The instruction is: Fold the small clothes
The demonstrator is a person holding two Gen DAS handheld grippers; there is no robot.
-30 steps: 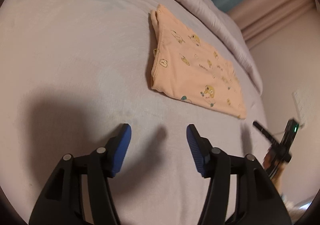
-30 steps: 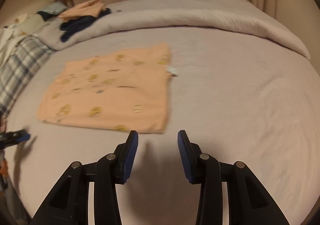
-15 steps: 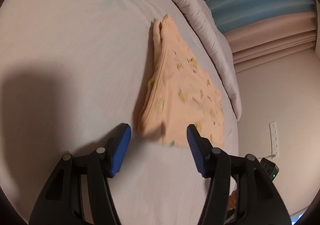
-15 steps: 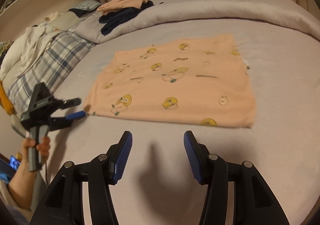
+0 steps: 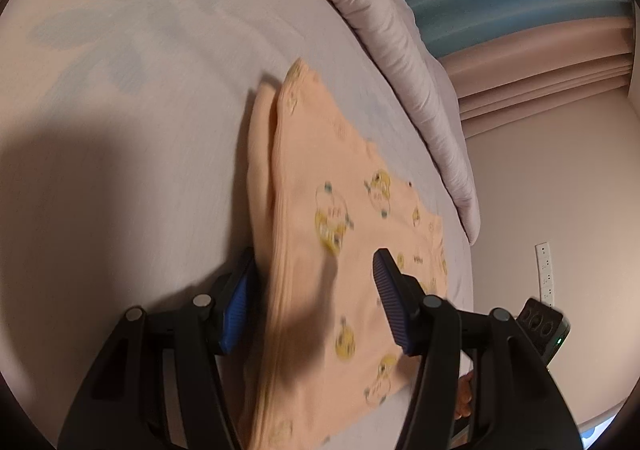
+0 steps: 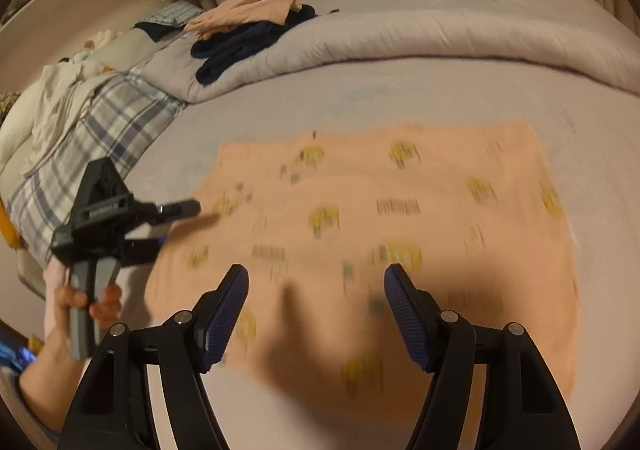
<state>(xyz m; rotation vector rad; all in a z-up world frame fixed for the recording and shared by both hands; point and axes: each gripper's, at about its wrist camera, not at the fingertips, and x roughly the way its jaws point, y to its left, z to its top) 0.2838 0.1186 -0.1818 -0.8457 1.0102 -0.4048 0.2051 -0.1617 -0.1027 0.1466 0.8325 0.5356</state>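
Observation:
A small peach garment with yellow cartoon prints lies folded flat on the bed; it shows in the left wrist view (image 5: pixel 332 234) and in the right wrist view (image 6: pixel 380 217). My left gripper (image 5: pixel 312 286) is open, its jaws either side of the garment's near corner and folded edge. It also appears in the right wrist view (image 6: pixel 176 221) at the garment's left edge. My right gripper (image 6: pixel 316 310) is open and empty, just above the garment's near edge.
A rolled grey duvet (image 6: pixel 400 33) runs along the far side of the bed. Dark and peach clothes (image 6: pixel 248 25) lie on it, with a plaid cloth (image 6: pixel 104 121) at the left. A wall socket (image 5: pixel 546 274) is at the right.
Both grippers have moved forward to the garment. The left one now straddles its corner, and the right one has come over its near edge. The garment has not moved.

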